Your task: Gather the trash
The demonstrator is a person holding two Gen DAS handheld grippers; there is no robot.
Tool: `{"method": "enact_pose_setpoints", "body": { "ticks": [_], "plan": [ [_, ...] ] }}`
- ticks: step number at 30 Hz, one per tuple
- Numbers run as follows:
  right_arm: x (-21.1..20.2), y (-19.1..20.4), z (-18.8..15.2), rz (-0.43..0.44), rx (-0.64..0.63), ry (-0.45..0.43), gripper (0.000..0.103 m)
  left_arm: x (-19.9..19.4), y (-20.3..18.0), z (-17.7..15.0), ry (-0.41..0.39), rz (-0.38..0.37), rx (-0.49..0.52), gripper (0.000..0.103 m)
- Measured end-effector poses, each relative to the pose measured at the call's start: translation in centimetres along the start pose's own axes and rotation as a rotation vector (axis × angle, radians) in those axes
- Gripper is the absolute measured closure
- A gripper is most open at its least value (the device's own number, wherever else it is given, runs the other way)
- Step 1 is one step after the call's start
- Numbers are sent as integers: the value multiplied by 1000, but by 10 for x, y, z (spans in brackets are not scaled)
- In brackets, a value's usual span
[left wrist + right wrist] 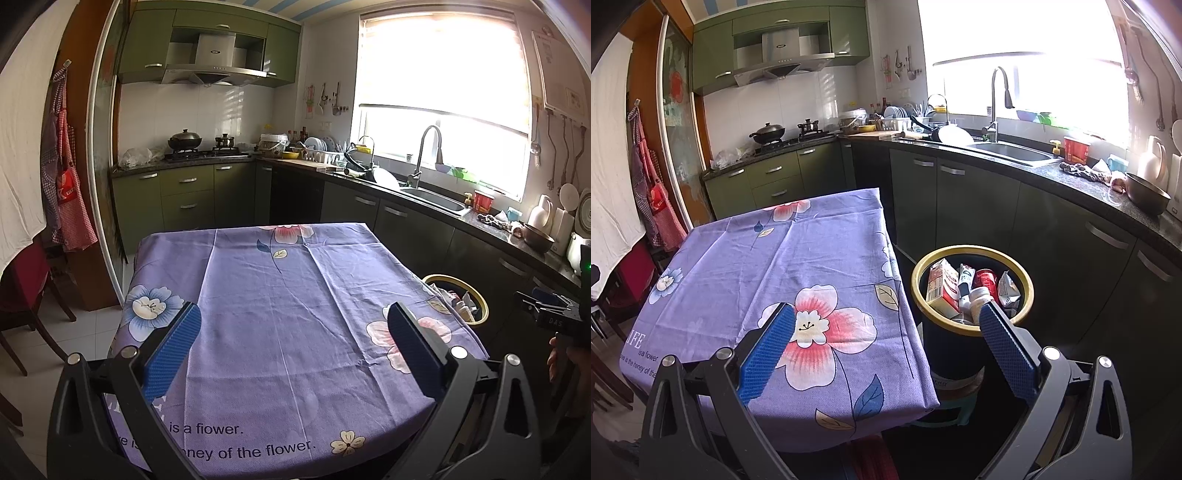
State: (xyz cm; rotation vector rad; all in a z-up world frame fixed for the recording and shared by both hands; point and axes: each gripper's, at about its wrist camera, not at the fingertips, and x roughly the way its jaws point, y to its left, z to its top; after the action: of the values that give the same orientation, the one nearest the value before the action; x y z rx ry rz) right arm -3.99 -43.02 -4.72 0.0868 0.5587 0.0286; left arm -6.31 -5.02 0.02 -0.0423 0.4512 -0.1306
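Purple flower-printed tablecloth [798, 266]; dark bin [955, 350] with yellow rim; green cabinets [188, 195].

Desk [746, 266]: one. Trash bin [1028, 295]: one. Bin contents: one carton [942, 291], one red can [985, 278], one white bottle [980, 297], one tube [966, 282], one foil wrapper [1008, 290].

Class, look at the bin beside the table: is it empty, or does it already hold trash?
It holds trash. In the right wrist view the bin shows a carton, a red can and a crumpled wrapper standing near its rim.
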Motion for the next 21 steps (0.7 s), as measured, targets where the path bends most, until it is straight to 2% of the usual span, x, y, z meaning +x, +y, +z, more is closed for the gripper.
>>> {"method": "enact_pose_setpoints", "body": {
  "ticks": [21],
  "plan": [
    [3,0,-3,-4,4,8,5,4,-3,-6,12,-6,7,7]
  ]
}}
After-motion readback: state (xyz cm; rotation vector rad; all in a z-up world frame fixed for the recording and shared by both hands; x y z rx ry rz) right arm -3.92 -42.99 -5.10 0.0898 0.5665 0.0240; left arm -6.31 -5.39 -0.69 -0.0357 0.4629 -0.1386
